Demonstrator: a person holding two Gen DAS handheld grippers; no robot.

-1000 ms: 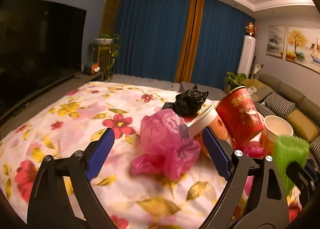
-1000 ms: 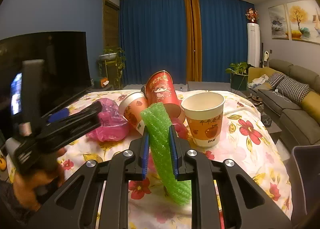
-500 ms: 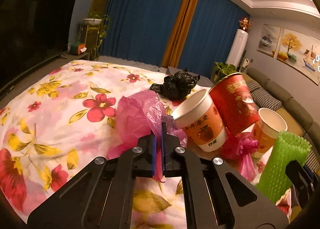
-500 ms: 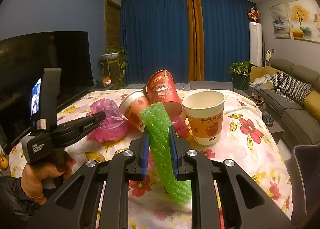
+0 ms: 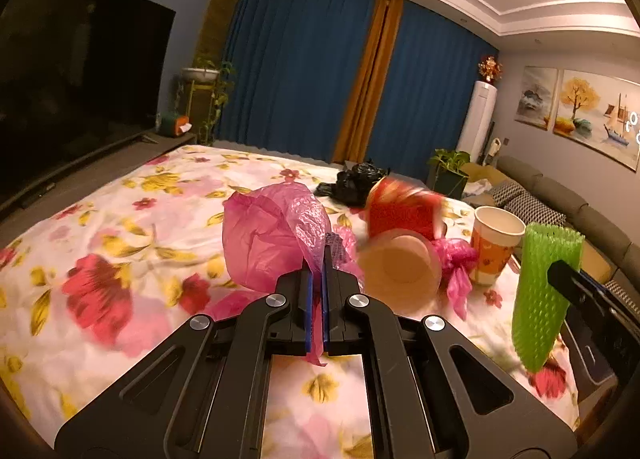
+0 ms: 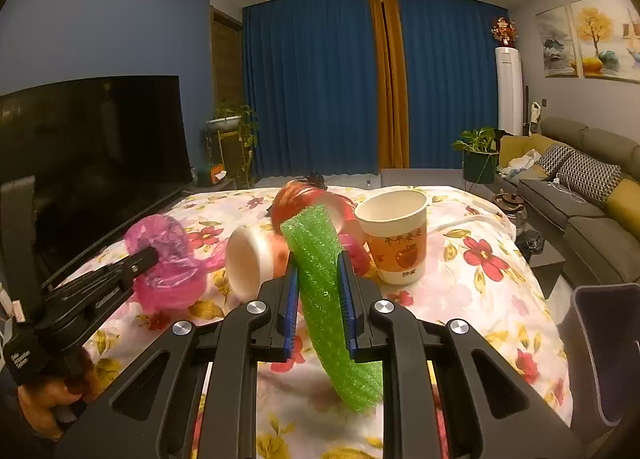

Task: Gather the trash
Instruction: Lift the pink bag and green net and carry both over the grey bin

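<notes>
Left gripper [image 5: 317, 263] is clamped on the pink bag [image 5: 272, 235], bag bunched just ahead of the tips, off the floral sheet [image 5: 120, 227]. Right gripper [image 6: 319, 275] pinches the green foam sleeve [image 6: 320, 275] (tilted). Tipped cup [image 5: 400, 263] lies just right of the bag, w/ red cup [image 5: 404, 207] behind and upright cup [image 5: 496, 243] nr the sleeve.

Both views ride on hand-held grippers, low over the flowered bedspread [image 5: 120, 219], looking slightly downward toward the blue curtains [image 6: 312, 91]. The left wrist camera sits nearer the television [image 5: 80, 79] side; the right wrist camera sits beside it toward the sofa [image 6: 592, 195]. They share the cluster of paper cups, with the upright cup [image 5: 494, 243] in both. The tipped cups look blurred, so their exact pose is unclear.
</notes>
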